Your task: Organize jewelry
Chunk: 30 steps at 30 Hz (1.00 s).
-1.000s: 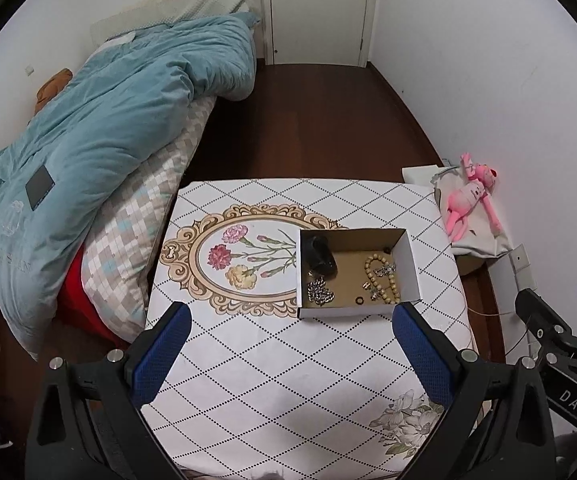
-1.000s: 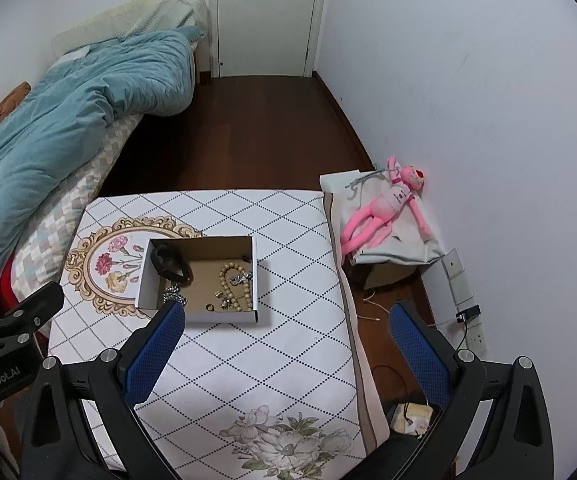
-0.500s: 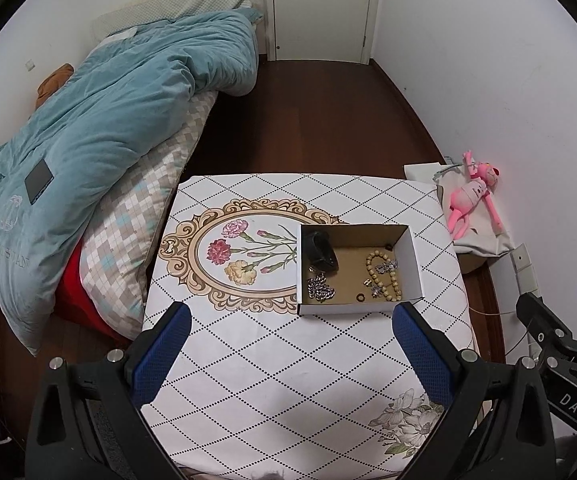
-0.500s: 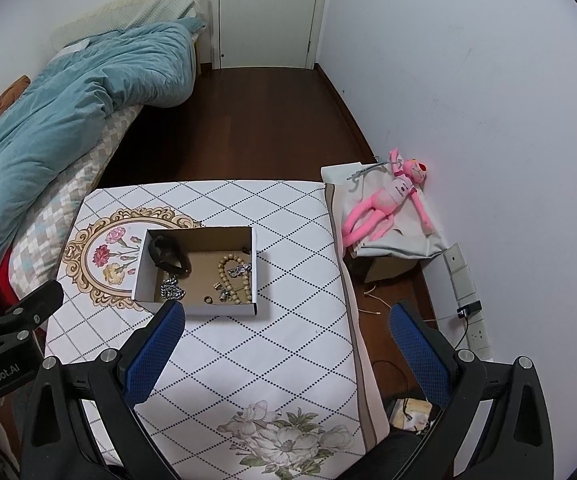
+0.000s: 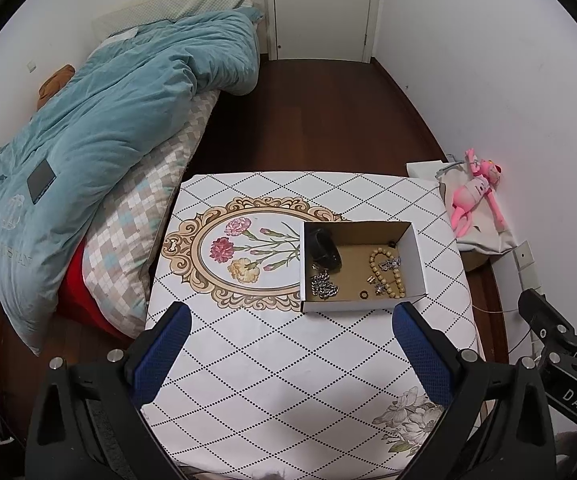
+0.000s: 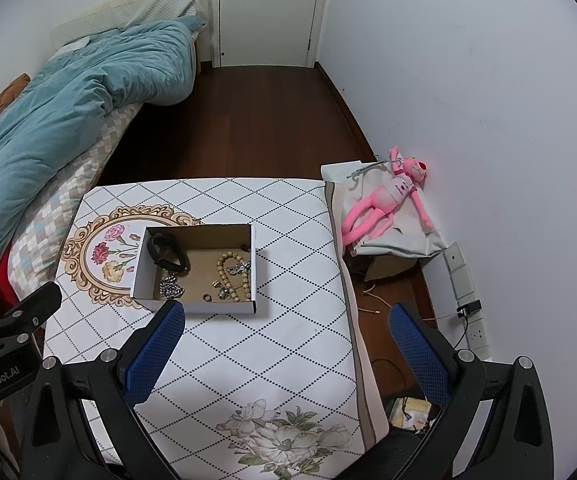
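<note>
Two tongs, left tongs (image 5: pixel 288 316) and right tongs (image 6: pixel 286 316), both spread wide, empty, one box (image 5: pixel 416 248), one bead bracelet (image 5: pixel 386 270).

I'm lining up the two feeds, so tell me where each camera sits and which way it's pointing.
Left wrist: on the left gripper, above the table's near edge, looking down at the cardboard box; its blue fingers show, open.
Right wrist: on the right gripper, further right, over the table's right side; its fingers show, open.
Shared: box, beaded bracelet, pink plush toy, bed, door.

White walls, dark wood floor (image 5: pixel 320 120), bed (image 5: pixel 88 152) w/ teal duvet, closed door (image 5: pixel 322 4).
</note>
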Available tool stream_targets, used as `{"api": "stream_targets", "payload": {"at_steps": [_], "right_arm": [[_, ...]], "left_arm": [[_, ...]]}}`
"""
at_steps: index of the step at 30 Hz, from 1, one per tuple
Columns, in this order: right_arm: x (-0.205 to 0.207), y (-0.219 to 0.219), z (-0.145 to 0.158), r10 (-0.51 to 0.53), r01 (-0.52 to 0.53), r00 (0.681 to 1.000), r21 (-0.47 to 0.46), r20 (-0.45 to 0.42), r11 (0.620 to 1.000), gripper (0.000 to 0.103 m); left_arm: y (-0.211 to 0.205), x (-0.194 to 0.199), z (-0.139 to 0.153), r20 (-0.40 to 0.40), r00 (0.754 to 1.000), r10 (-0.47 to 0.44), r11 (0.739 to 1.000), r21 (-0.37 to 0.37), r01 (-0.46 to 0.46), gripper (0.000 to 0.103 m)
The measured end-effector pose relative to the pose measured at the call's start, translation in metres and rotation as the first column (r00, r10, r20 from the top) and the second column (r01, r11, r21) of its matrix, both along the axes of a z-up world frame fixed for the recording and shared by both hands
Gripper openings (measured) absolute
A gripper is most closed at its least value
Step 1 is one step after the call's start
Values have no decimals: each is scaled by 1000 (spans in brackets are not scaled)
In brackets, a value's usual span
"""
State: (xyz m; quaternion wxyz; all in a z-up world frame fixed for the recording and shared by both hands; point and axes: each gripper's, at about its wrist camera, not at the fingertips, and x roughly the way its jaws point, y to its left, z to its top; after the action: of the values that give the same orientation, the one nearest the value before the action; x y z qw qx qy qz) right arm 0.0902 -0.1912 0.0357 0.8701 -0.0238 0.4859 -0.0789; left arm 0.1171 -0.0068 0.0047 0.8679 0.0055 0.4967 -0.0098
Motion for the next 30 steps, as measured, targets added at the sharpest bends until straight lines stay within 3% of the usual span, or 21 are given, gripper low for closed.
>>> {"api": "stream_targets", "payload": {"at_steps": [30], "right_arm": [[2,2,2,8,-8,1000,-1,-5,1000,103]], "left_arm": [[-3,-4,-3,-6,1000,-8,1000,-4,8,103]]}}
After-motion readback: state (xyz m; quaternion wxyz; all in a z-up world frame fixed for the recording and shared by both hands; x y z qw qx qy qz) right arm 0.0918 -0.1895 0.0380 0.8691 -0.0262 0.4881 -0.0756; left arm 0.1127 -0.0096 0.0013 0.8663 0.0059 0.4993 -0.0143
